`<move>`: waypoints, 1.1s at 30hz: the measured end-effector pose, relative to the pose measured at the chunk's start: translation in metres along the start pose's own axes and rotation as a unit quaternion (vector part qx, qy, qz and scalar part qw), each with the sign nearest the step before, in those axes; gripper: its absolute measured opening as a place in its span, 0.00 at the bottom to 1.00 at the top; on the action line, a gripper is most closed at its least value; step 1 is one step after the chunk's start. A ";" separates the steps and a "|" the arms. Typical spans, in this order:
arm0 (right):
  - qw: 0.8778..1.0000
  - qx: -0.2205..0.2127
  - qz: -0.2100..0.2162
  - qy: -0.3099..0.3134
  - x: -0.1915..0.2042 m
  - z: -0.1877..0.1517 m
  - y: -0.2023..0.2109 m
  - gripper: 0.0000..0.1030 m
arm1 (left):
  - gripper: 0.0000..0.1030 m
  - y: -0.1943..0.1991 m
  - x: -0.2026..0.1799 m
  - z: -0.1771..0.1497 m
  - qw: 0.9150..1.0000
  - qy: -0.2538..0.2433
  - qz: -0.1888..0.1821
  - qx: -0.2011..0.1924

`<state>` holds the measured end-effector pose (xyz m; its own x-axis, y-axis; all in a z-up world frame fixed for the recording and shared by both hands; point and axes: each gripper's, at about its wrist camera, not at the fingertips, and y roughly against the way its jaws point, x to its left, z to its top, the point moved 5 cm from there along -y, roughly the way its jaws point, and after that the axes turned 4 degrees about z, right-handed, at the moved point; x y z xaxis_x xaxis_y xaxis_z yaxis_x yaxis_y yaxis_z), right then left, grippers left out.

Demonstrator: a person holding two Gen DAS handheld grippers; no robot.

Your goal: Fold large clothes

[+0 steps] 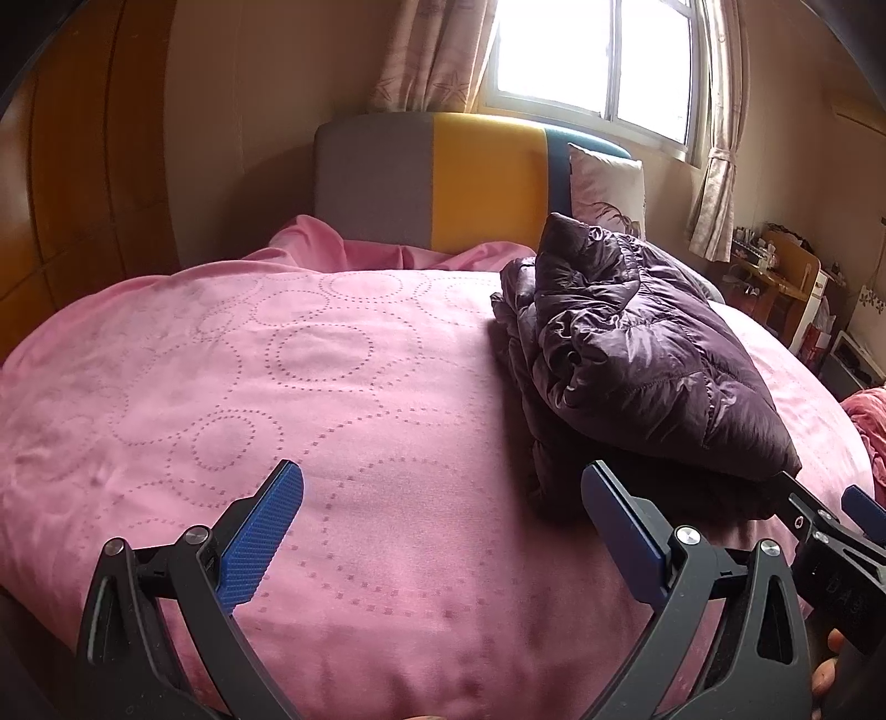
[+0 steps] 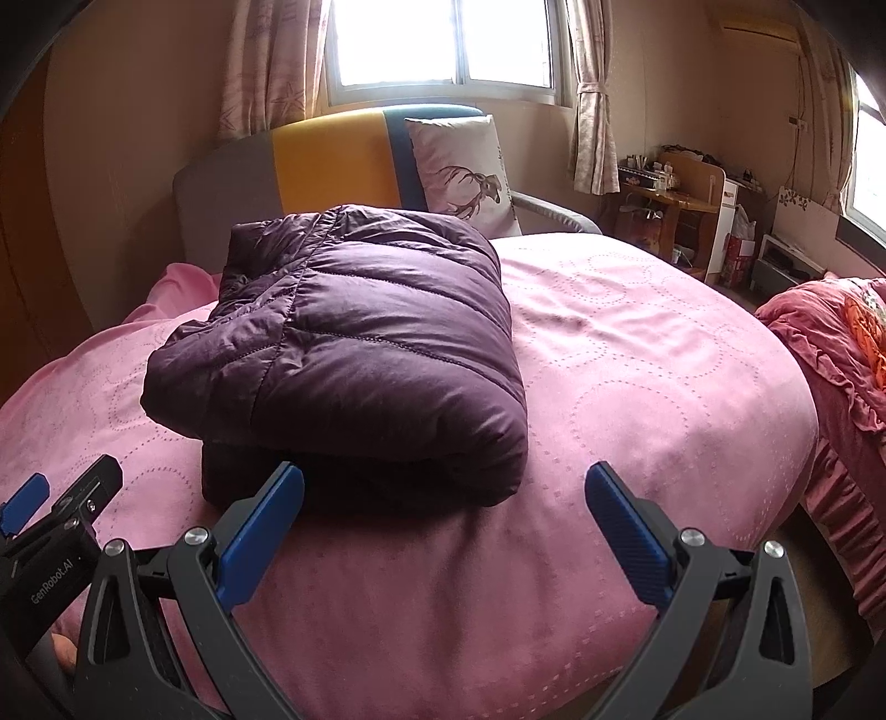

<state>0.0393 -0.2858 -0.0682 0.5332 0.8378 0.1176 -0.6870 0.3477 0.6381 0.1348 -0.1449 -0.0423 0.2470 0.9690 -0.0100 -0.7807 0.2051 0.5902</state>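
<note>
On pink bed (image 2: 637, 387), one folded jacket (image 2: 354, 343), two open tongs (image 2: 443, 487)

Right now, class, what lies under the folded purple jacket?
The pink bedspread lies under the purple jacket. The part directly beneath, and the jacket's inner folds, are covered.

Bright window (image 2: 443, 44) with curtains (image 2: 266, 61) above a grey-yellow-blue headboard (image 2: 326, 160); wooden desk (image 2: 675, 205) at right.

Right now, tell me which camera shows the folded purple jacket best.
The right wrist view: the purple jacket lies nearly centred, its whole folded top and front edge visible on the pink bedspread. The left wrist view shows it off to the right, from its layered side.
</note>
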 end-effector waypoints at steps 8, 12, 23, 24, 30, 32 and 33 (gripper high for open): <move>1.000 -0.001 -0.002 0.005 0.002 -0.001 0.001 0.98 | 0.97 0.003 -0.003 0.000 1.000 -0.008 -0.001 -0.006; 1.000 -0.004 -0.004 0.012 0.005 -0.001 0.002 0.98 | 0.97 0.002 -0.003 -0.001 1.000 -0.008 -0.003 -0.003; 1.000 0.000 -0.002 0.016 0.010 -0.003 -0.001 0.98 | 0.97 0.004 -0.004 -0.002 1.000 -0.009 -0.005 -0.003; 1.000 0.001 -0.001 0.015 0.009 -0.004 -0.001 0.98 | 0.97 0.004 -0.005 -0.002 1.000 -0.009 -0.006 -0.003; 1.000 0.000 0.000 0.015 0.010 -0.003 -0.001 0.98 | 0.97 0.006 -0.006 -0.001 1.000 -0.008 -0.009 -0.003; 1.000 0.000 0.000 0.016 0.011 -0.003 0.000 0.98 | 0.97 0.006 -0.007 0.000 1.000 -0.008 -0.010 -0.004; 1.000 -0.001 0.000 0.017 0.011 -0.002 0.000 0.98 | 0.97 0.007 -0.007 0.000 1.000 -0.009 -0.010 -0.005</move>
<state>0.0438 -0.2757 -0.0687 0.5166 0.8513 0.0920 -0.6880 0.3487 0.6365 0.1278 -0.1504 -0.0381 0.2726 0.9621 -0.0078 -0.7807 0.2260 0.5827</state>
